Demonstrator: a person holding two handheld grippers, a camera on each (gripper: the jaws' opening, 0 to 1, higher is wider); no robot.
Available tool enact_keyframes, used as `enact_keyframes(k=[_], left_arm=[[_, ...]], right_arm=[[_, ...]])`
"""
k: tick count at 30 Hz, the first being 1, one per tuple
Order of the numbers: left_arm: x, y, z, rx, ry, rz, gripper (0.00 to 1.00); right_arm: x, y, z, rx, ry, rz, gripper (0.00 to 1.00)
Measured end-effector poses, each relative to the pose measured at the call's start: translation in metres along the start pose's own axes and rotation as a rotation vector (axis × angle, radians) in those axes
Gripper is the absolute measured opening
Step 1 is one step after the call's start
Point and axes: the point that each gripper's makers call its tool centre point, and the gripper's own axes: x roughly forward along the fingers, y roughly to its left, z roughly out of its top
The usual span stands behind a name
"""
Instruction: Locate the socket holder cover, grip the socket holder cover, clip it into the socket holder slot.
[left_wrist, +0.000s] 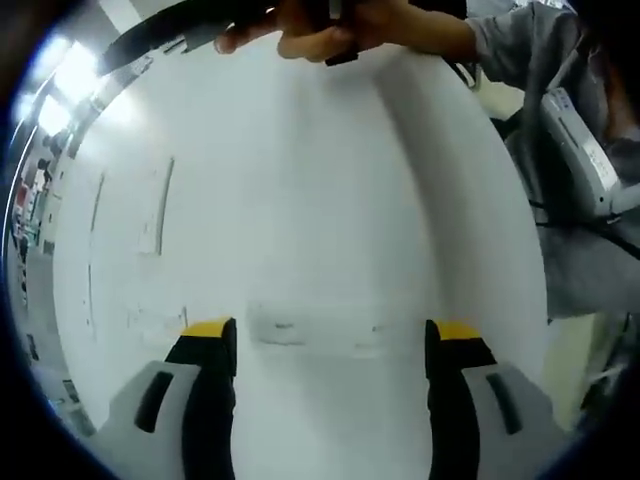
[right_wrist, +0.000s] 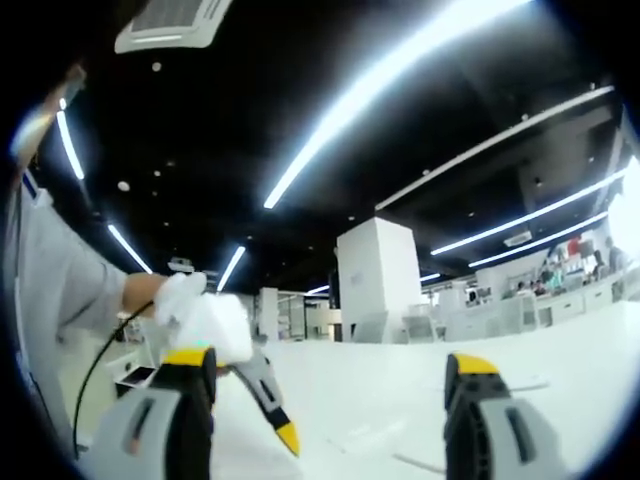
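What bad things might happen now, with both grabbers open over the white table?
1. The right gripper points up toward the ceiling lights, not down at the white table, so it may miss the cover.
2. The left gripper hangs open over bare white table with nothing between its yellow-tipped jaws; it might close on nothing.
3. The person's hand sits at the table's far edge, where a reaching gripper might bump it.

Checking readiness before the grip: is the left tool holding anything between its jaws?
No, the left tool stands open over bare white table, nothing between its jaws.
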Motion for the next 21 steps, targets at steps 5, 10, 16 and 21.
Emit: enact_keyframes(k=[5,10,16,21], left_arm=[[0.0007,-0.0003,-0.0032,-0.015,0.02,-0.019,0.75],[0.0013,-0.0021,-0.0007,-0.015,0.014,-0.032,0.7],[0.0015,-0.0034,0.0006,-0.014,0.016,-0.043,0.68],[0.0018,-0.0043,-0.0002,-0.017,0.024,-0.046,0.67]], right_arm=[[0.0008,0.0017,-0.0026,0.003,0.009,0.009,0.95],[0.0009,0.0024,-0.0044,0.001,0.017,0.012,0.95],[0.0008,0.0005,-0.0049,0.001,0.021,0.009,0.95],[0.0007,0.0002,-0.0046,0.002,0.021,0.009,0.95]])
